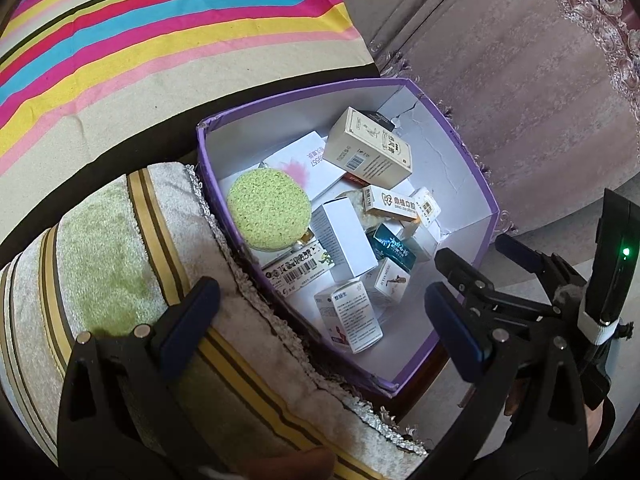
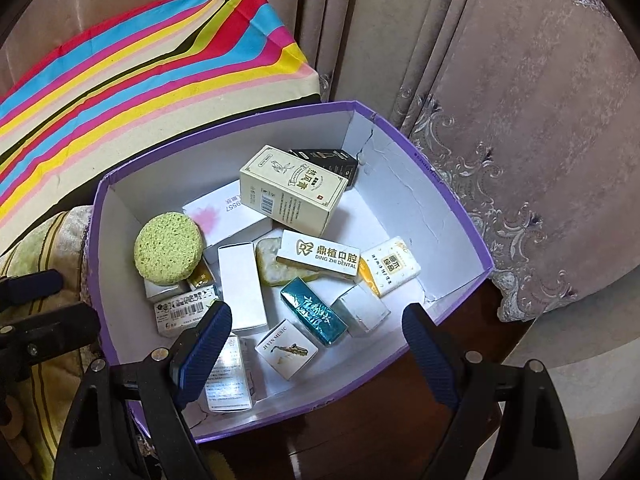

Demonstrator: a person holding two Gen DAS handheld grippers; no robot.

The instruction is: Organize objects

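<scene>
Around us were mauve velvet curtains (image 2: 540, 128) with pale embroidery, a cushion (image 1: 140, 52) in bright stripes, and a striped beige and green towel (image 1: 120, 264) over some furniture.

In the left wrist view, we saw the purple box (image 1: 476, 168) with white inner walls standing between the towel and the curtain. A round green sponge (image 1: 269, 210) leaned at its towel-side wall, partly on a flat white box with a pink mark (image 1: 304, 166). A cream carton (image 1: 370, 148) lay tilted near the far corner. The left gripper (image 1: 324, 324) hung above the near edge of the box, its jaws wide apart and holding nothing. The right gripper (image 1: 476, 256) came in from the right, also spread open.

In the right wrist view, the purple box (image 2: 452, 200) rested on a dark wooden surface (image 2: 360, 432). Near the middle lay a white box printed DING ZHI DENTAL (image 2: 320, 256), partly over a yellowish sponge (image 2: 270, 266). A teal foil pack (image 2: 314, 312) lay just beside a small JI YIN MUSIC box (image 2: 286, 354) toward the near edge. A black box (image 2: 332, 160) lay behind the cream carton (image 2: 292, 188). The right gripper (image 2: 316, 356) was wide open and empty over the near edge.
</scene>
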